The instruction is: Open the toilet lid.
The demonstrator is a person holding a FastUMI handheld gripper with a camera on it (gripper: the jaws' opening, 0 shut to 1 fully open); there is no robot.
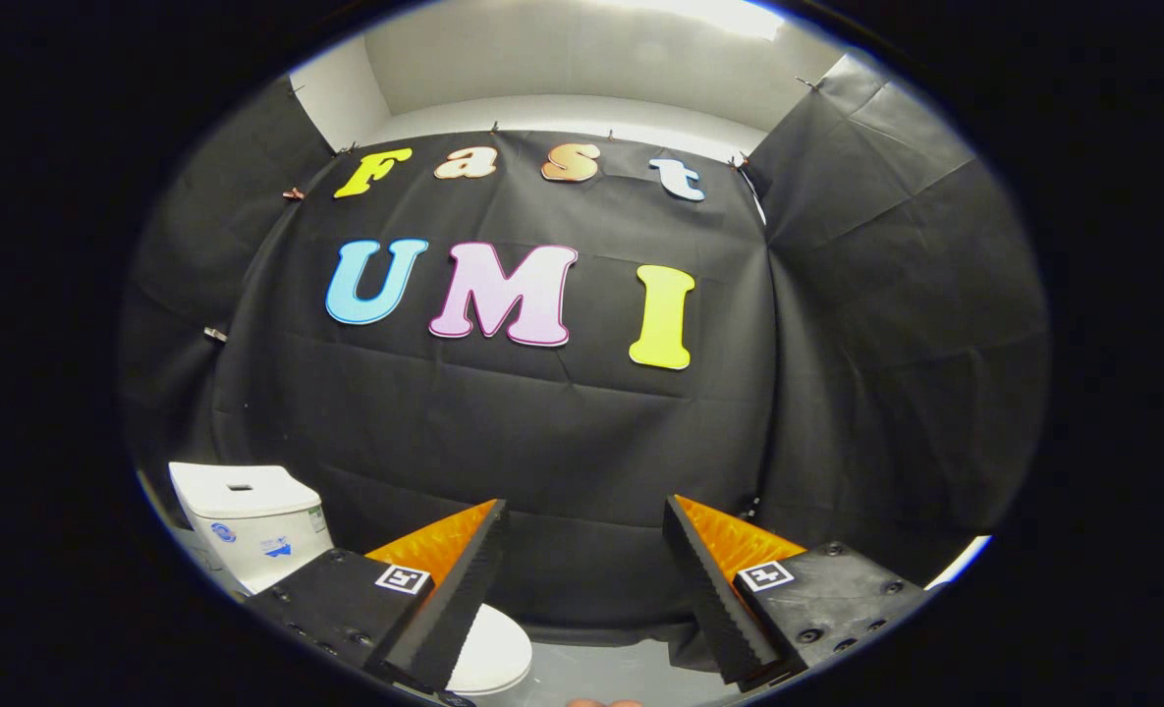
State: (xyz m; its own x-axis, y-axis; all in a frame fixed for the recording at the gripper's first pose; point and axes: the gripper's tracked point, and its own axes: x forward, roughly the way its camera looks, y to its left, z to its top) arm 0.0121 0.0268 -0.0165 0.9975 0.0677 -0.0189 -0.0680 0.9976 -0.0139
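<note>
gripper (582, 570): fingers were spread wide apart, nothing between them, gripping nothing at all. It was up in the air, aimed mostly at the cloth wall (562, 432).

toilet (267, 550): sat low and off to the left of the fingers. The tank (248, 520) stood beyond the left finger, and the lid (491, 653) peeked out from under that same finger, looked closed and flat to me.

progress: honestly looked like the very start, lid not touched yet, gripper well apart from it.

what could go wrong: the lid was half hidden behind the left finger, so coming down blind could've clipped the tank or landed on top of the lid instead of under its front edge. Glossy plastic plus a shallow lip means the fingers could've just skated off. Lifting too fast might've slammed it back into the tank.

materials: tank looked like smooth white ceramic, boxy, with a small slot on top and a couple of stickers on the front. Lid was rounded, shiny white. Fingers had ridged, toothy inner faces. Wall was creased matte cloth. Floor (621, 678) looked pale and a bit reflective.
</note>
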